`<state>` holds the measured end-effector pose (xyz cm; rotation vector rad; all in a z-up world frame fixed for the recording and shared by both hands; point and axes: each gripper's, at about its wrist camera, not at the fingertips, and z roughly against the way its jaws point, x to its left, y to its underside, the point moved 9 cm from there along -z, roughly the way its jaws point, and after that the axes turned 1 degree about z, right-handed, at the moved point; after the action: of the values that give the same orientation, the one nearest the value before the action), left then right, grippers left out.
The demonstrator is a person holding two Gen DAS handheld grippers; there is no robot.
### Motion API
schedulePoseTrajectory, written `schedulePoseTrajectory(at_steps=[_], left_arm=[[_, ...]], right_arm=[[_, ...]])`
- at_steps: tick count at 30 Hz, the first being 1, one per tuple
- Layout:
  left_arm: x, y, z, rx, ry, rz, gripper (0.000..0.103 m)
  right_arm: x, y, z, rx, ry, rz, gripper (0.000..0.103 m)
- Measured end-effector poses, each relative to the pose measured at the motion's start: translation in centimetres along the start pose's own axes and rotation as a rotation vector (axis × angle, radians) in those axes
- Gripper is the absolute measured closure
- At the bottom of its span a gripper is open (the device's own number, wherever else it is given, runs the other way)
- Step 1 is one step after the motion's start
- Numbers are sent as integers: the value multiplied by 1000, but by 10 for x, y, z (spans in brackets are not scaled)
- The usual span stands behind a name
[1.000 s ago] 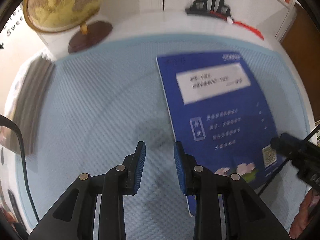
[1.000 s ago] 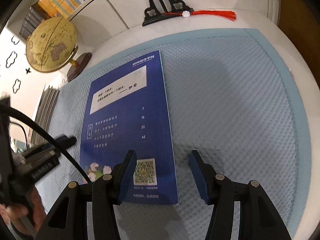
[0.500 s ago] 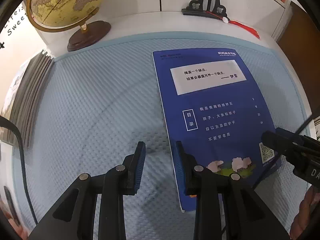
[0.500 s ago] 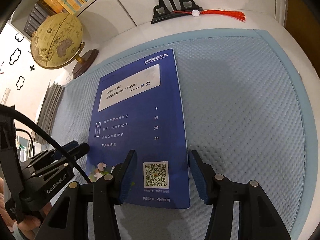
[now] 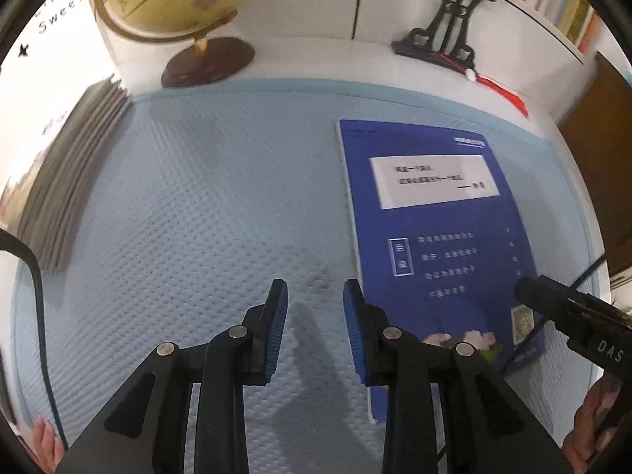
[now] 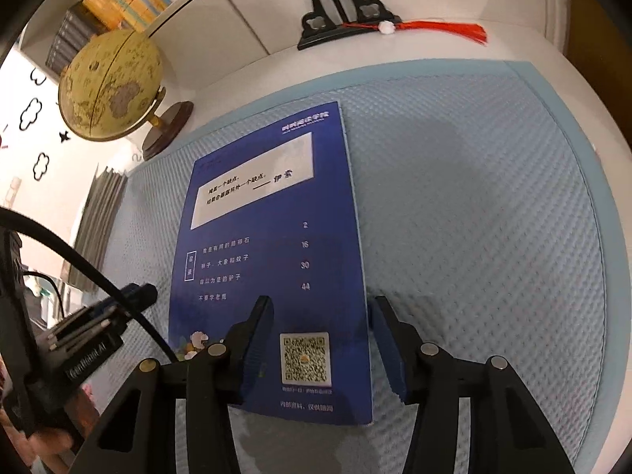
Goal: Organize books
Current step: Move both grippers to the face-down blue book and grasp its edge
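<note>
A blue book lies flat, back cover up, on the quilted blue mat that covers the white table, its long edges running away from the person. The book is the landmark here, and both tools are set around it.

The right gripper points steeply down over the book's near right corner. Its jaws stand moderately apart, one above the cover beside the QR code, the other just off the right edge above the mat. They straddle that edge and the pads press on nothing; this placement looks meant for pinching the thin book by its free edge, since a flat book offers no other hold.

The left gripper hangs just left of the book's spine edge, jaws narrow with only mat between them. Judged from its position, it waits there to steady or receive the book.

Well left of the book, at the mat's edge, a stack of grey books lies tidy, probably where this one belongs. Beyond the book, a globe and a black stand with a red tassel sit off the mat, clear of the work.
</note>
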<state>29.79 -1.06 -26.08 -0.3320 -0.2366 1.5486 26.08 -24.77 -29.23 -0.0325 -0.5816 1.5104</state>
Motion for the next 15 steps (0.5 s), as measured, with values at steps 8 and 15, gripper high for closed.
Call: schedulePoseTrajectory(at_steps=[8,15], left_arm=[[-6,3,-13,31,20,-9,77],[-5,2,-15,32,39,3,80]], right_arm=[[-2,-3,-2,4,-47,-36,52],[1,-5,-4,-10,-42,-66,45]])
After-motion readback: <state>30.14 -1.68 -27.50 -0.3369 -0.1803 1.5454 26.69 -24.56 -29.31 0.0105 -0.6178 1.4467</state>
